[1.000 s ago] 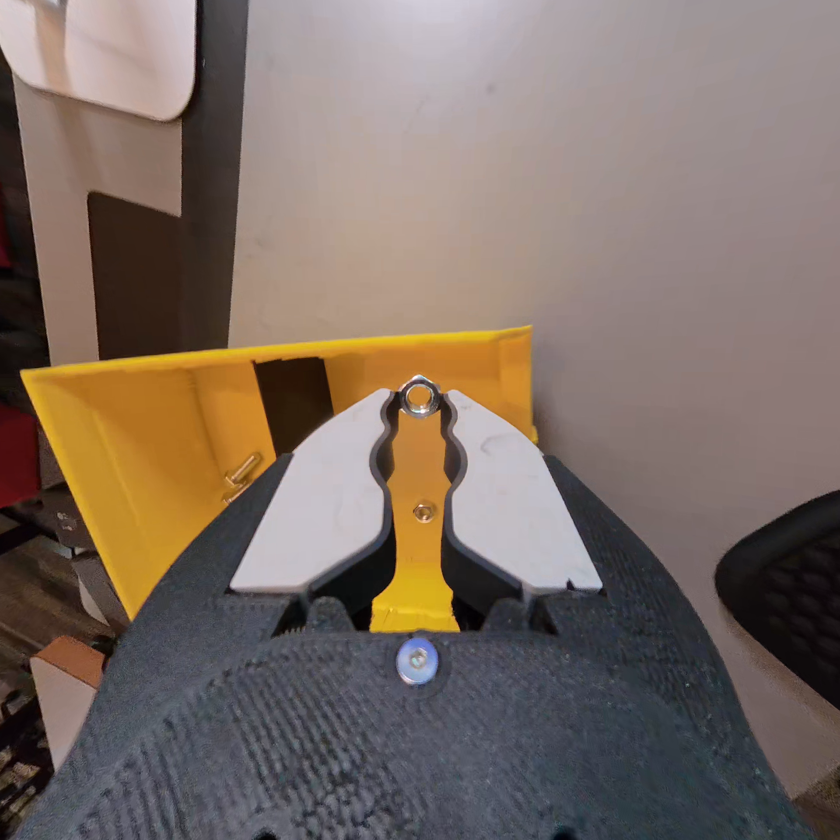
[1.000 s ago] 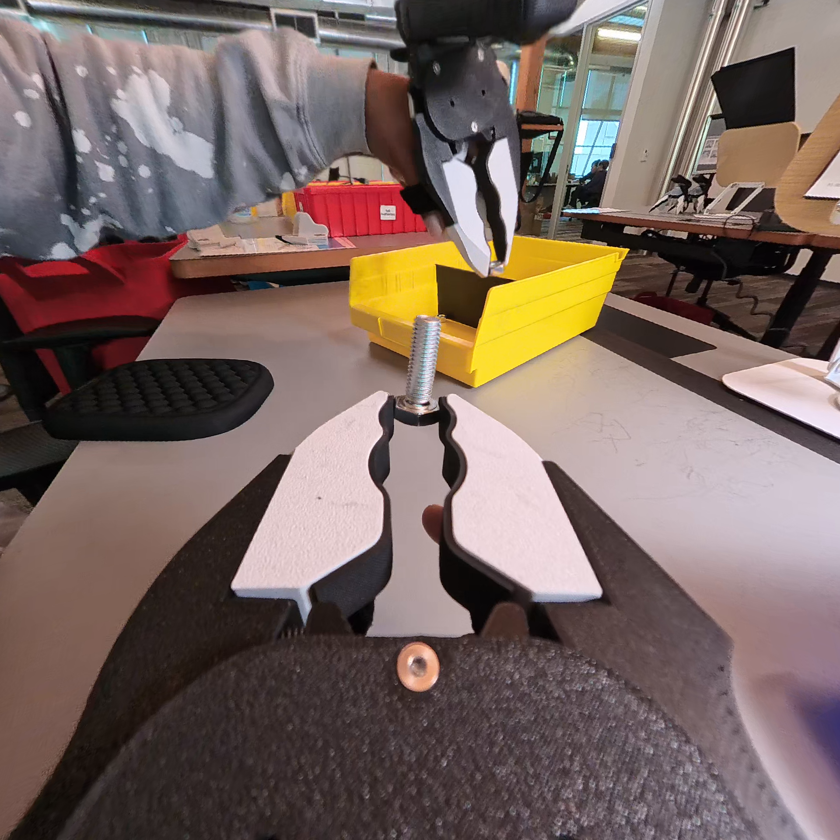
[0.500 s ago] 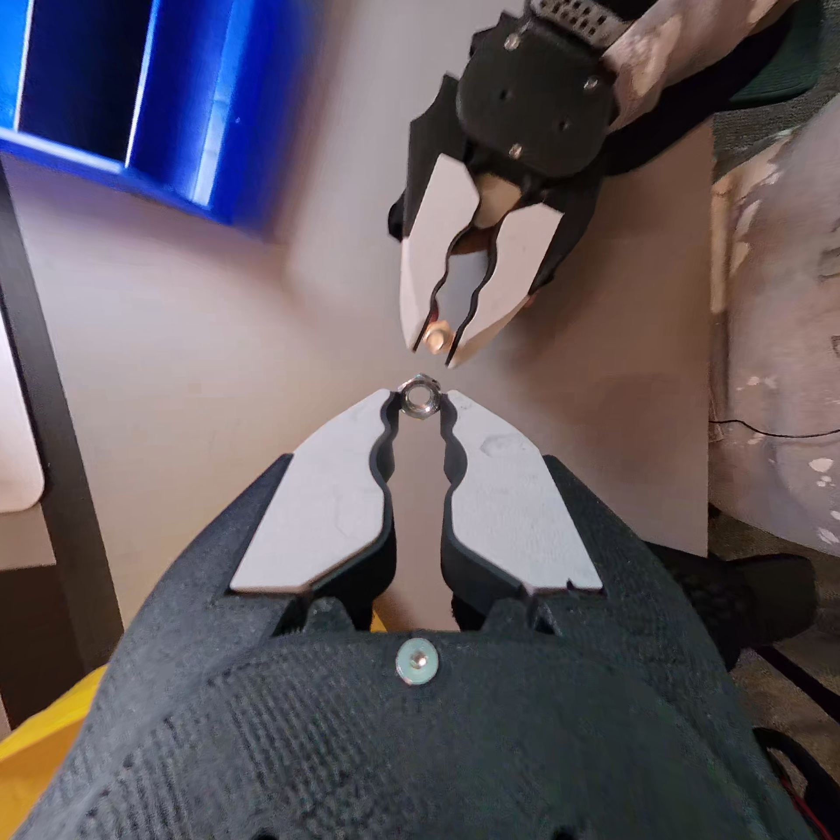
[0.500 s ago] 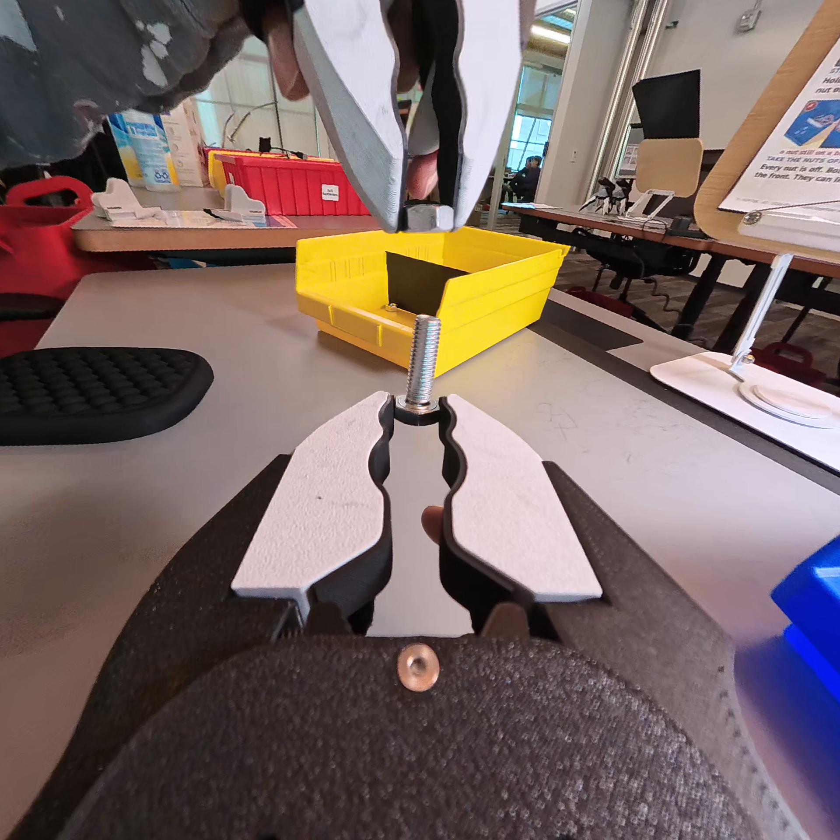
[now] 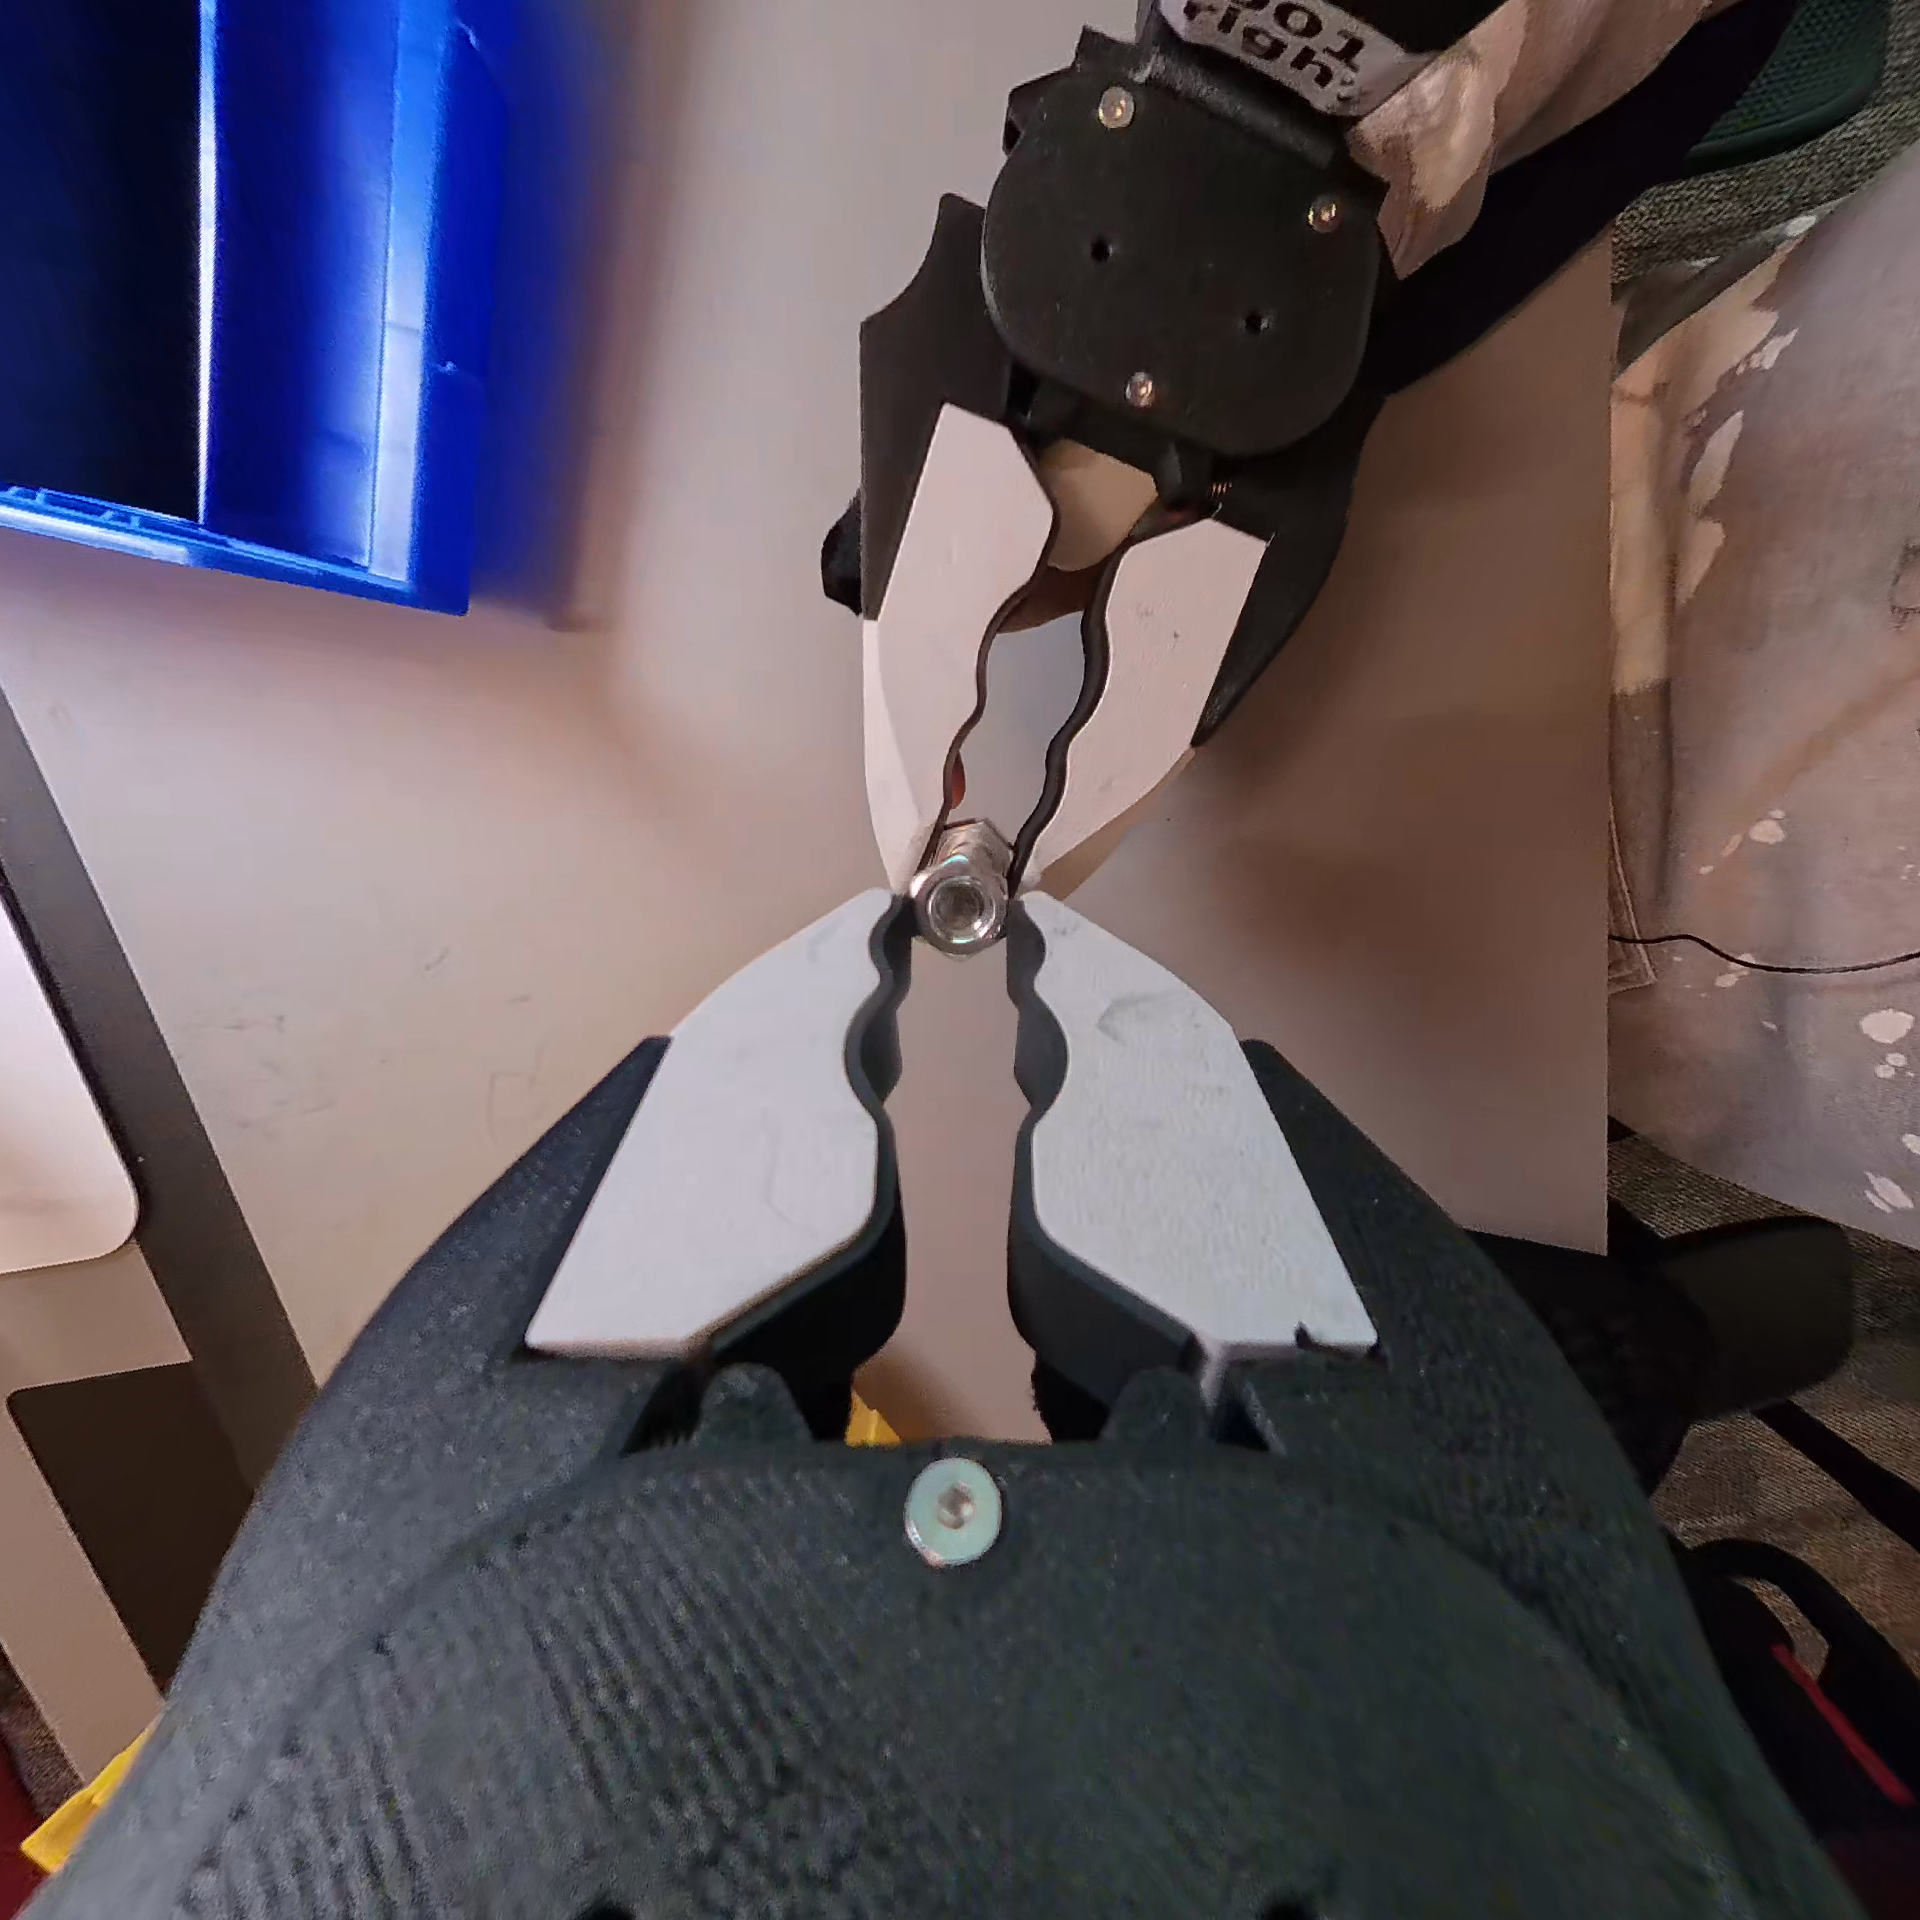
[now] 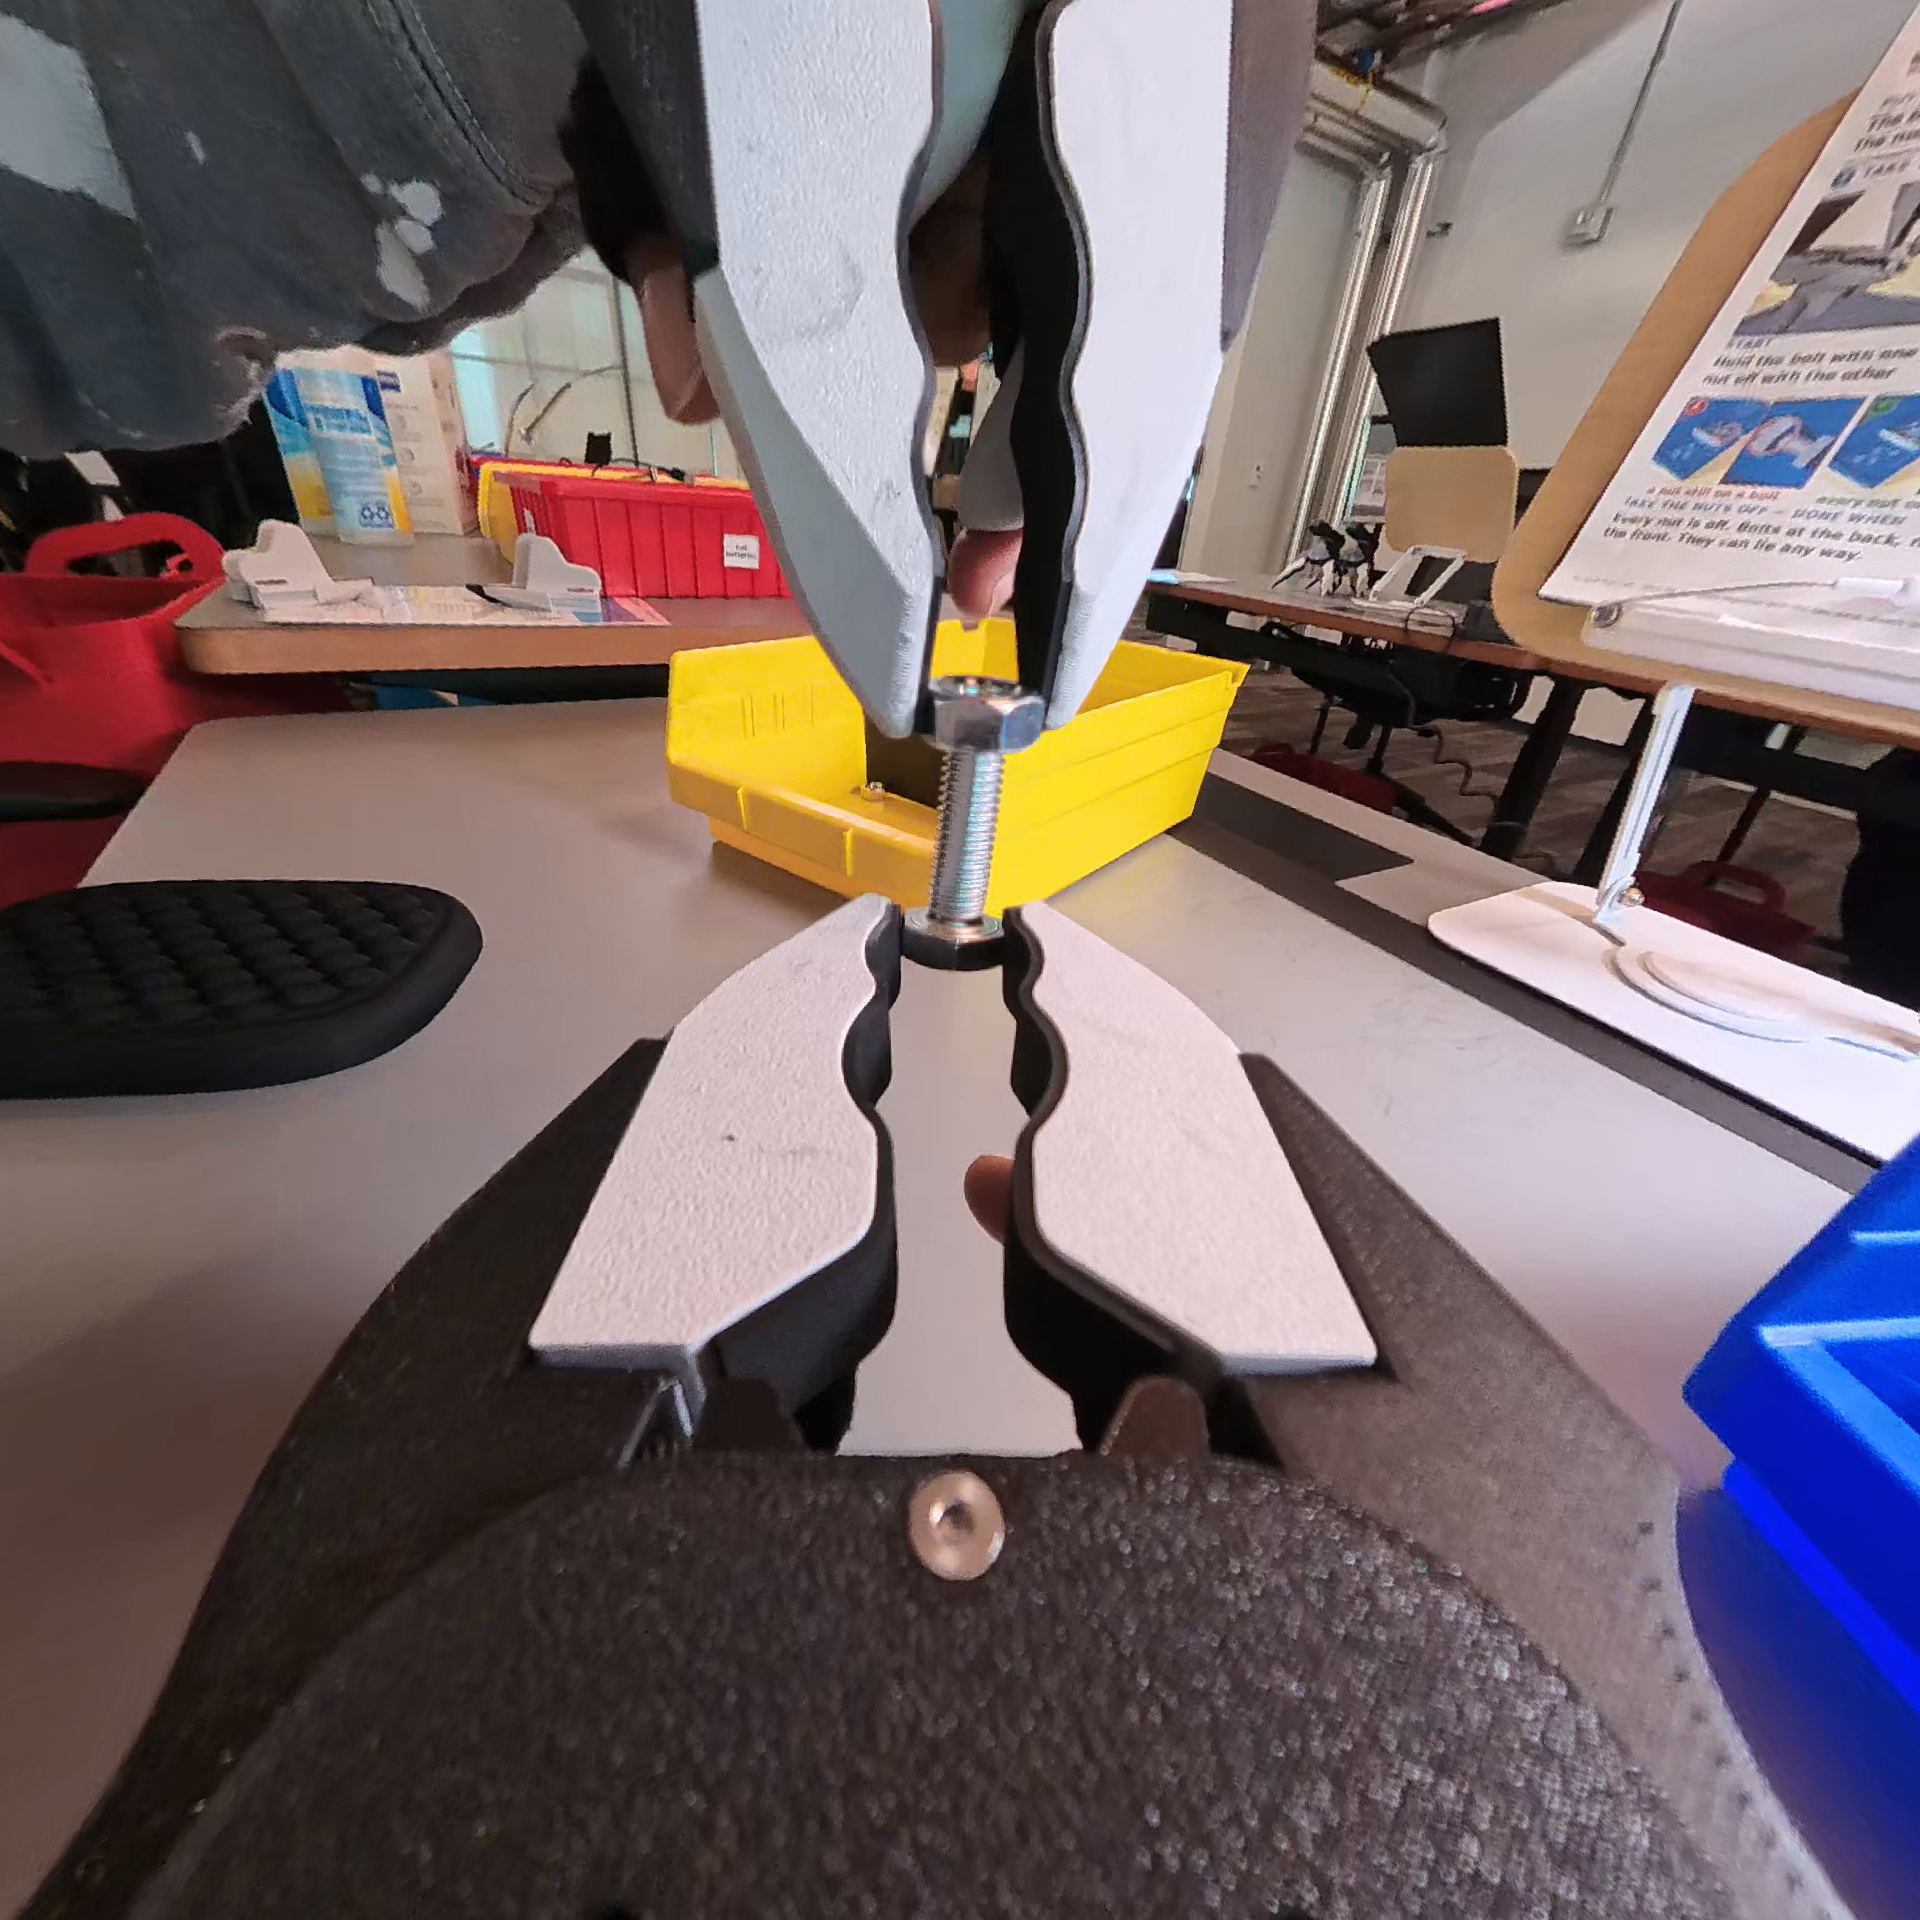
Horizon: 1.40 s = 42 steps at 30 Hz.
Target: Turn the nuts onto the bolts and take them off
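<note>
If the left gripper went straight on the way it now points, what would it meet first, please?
The left gripper points down, holding the nut atop the bolt. Going on, it would probably meet the right gripper clamping the bolt's base.

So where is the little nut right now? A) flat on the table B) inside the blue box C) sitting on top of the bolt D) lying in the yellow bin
C: the nut, pinched by the left gripper, sits on the tip of the upright bolt that the right gripper holds.
</note>
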Each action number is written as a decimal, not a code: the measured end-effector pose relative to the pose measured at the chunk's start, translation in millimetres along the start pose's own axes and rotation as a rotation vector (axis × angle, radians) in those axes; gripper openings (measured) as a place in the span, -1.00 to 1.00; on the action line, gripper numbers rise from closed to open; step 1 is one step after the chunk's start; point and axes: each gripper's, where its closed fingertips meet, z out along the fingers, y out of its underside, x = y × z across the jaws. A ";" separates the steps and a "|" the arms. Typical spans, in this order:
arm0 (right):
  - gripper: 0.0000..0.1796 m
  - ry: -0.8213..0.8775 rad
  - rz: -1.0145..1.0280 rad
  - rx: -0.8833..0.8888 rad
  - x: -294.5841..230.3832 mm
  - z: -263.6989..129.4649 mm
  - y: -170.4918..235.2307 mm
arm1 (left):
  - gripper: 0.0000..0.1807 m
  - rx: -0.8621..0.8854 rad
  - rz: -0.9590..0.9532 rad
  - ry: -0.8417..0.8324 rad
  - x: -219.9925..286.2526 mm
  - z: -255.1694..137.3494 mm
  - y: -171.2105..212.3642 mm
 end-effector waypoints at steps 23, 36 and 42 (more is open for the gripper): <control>-0.80 -0.021 -0.023 0.001 -7.7 1.6 0.6 | -0.76 0.047 -0.018 0.025 9.8 4.1 5.2; -0.80 0.019 0.003 0.048 4.1 -4.1 -10.8 | -0.69 0.999 -0.170 -0.120 4.2 -45.8 -19.1; -0.80 0.028 0.020 0.065 2.7 3.4 -22.3 | -0.68 1.283 -0.282 -0.220 -4.1 -49.2 -1.4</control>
